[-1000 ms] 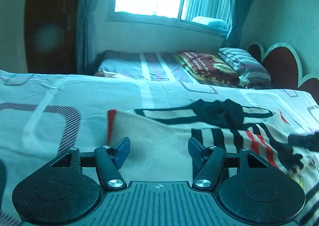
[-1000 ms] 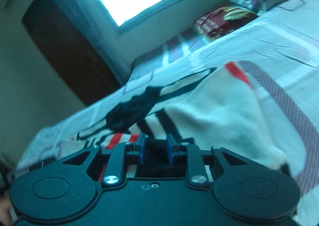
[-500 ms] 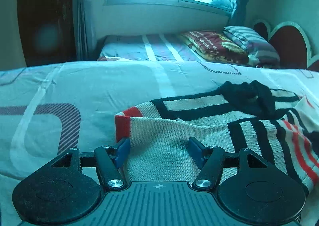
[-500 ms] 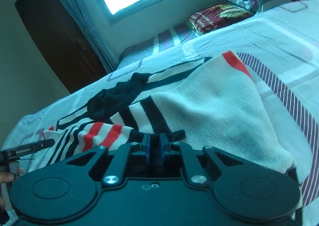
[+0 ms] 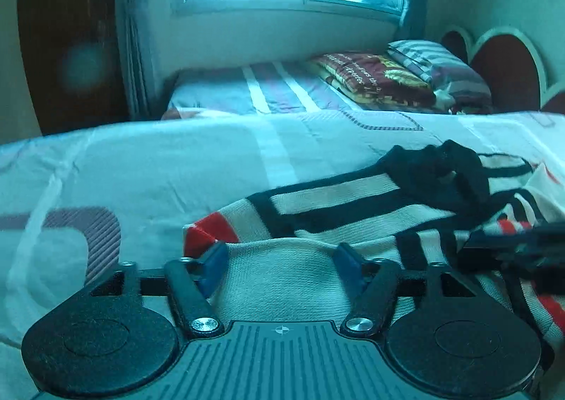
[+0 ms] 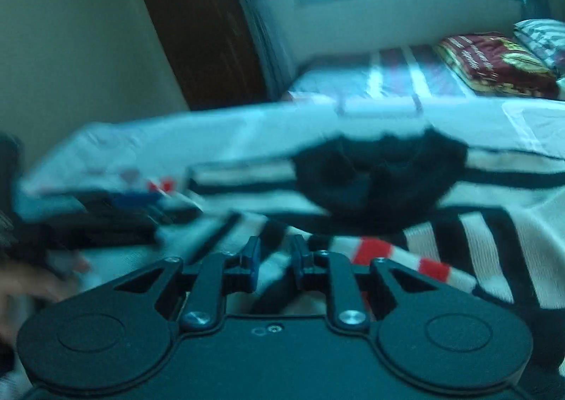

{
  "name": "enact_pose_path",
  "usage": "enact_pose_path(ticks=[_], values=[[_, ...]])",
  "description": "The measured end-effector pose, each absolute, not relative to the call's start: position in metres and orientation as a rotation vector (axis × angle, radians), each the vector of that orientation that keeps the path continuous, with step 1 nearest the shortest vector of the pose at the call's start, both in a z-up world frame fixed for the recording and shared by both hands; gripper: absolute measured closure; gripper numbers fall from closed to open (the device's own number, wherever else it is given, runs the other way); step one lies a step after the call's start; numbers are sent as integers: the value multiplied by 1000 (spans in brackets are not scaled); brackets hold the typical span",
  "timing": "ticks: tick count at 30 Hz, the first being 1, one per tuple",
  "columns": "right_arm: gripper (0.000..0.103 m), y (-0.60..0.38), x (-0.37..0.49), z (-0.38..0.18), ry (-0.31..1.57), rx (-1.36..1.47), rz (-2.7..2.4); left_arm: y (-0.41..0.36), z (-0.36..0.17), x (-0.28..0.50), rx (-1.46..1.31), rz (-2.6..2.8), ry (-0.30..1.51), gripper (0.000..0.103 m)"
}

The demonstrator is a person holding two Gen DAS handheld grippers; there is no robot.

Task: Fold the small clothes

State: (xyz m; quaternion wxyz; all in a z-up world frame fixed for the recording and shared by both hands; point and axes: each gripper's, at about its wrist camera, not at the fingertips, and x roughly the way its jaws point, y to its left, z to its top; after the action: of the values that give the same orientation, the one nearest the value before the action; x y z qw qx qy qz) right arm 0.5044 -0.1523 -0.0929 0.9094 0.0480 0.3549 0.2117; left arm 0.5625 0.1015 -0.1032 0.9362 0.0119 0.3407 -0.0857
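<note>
A cream knit sweater (image 5: 335,198) with black and red stripes and a black collar (image 5: 441,166) lies on the pale bed cover (image 5: 159,170). My left gripper (image 5: 279,260) sits at its near edge beside the red corner. Its jaws are wide and opening, with a hump of cream cloth between the blue pads (image 5: 212,262). My right gripper (image 6: 275,260) is narrow, shut on a striped sleeve of the sweater (image 6: 476,241), below the collar (image 6: 374,181); this view is blurred. The left gripper (image 6: 106,219) shows as a dark smear at the left.
A second bed (image 5: 268,92) stands behind, carrying a folded red blanket (image 5: 374,78) and a striped pillow (image 5: 438,64). A headboard (image 5: 505,64) is at the right, a dark door (image 5: 67,39) at the left. A person's hand (image 6: 21,280) shows low left.
The left gripper came down onto the sweater's near edge and its jaws widened slightly. The right gripper closed on the sleeve, rolled level and swept left across the sweater.
</note>
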Motion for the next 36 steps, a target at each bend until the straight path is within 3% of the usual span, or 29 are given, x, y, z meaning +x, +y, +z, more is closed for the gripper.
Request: enact_pose_path(ticks=[7,8,9,10,16,20,22,32,34,36], values=[[90,-168,500,-92,710,163,431,100,-98,555,77,-151,686,26],[86,-172,495,-83,699,159,420,98,-89,545,95,-144,653,26],[76,-177,487,-75,658,153,423,98,-83,535,94,-152,624,26],[76,-182,479,-69,633,150,428,94,-77,524,76,-170,614,26],[77,-196,439,-69,677,128,457,61,-70,461,99,-189,571,26],[79,-195,423,-84,682,47,412,49,-104,449,164,-153,643,26],[81,-195,422,-90,663,0,388,56,-109,445,143,-126,614,12],[87,-259,419,-92,652,74,270,72,-109,445,119,-98,632,8],[85,-262,417,-87,656,82,275,69,-107,446,124,-83,639,8],[76,-269,406,-76,603,114,267,64,-100,440,128,-76,614,8]])
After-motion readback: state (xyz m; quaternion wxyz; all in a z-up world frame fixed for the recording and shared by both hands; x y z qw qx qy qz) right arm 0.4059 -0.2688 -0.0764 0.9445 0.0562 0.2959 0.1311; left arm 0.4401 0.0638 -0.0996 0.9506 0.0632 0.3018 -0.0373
